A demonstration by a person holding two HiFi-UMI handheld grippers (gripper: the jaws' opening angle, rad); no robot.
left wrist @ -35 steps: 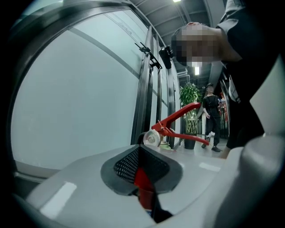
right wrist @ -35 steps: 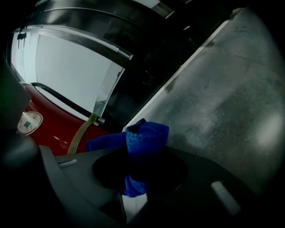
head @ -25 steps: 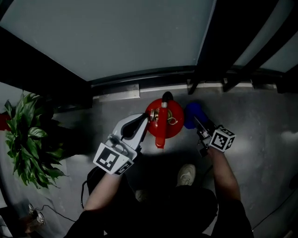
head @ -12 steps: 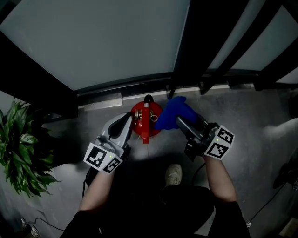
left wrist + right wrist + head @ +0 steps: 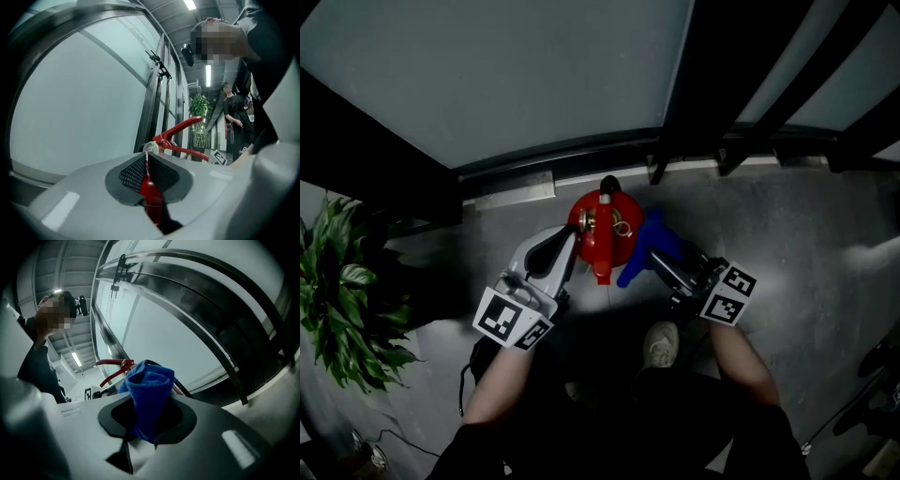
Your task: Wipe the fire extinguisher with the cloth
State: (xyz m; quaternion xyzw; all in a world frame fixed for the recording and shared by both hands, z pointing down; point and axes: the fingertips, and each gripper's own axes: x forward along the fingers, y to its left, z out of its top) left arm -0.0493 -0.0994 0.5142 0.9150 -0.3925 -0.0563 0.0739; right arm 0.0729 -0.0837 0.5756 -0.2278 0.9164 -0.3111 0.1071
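Wiping step, in hand. My right gripper (image 5: pixel 656 257) clamps the blue cloth (image 5: pixel 648 240) at the fire extinguisher (image 5: pixel 602 246). My left gripper (image 5: pixel 569 244), jaws together, braces it. Next, I judge: stroke down.

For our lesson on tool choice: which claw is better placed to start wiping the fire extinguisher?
Right. The right claw grips the blue cloth right beside the fire extinguisher; the left claw holds no cloth.

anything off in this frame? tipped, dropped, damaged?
Nothing stands out. The fire extinguisher stands upright on the floor, the right gripper clamps the blue cloth right beside it, and the left gripper sits at its other side.
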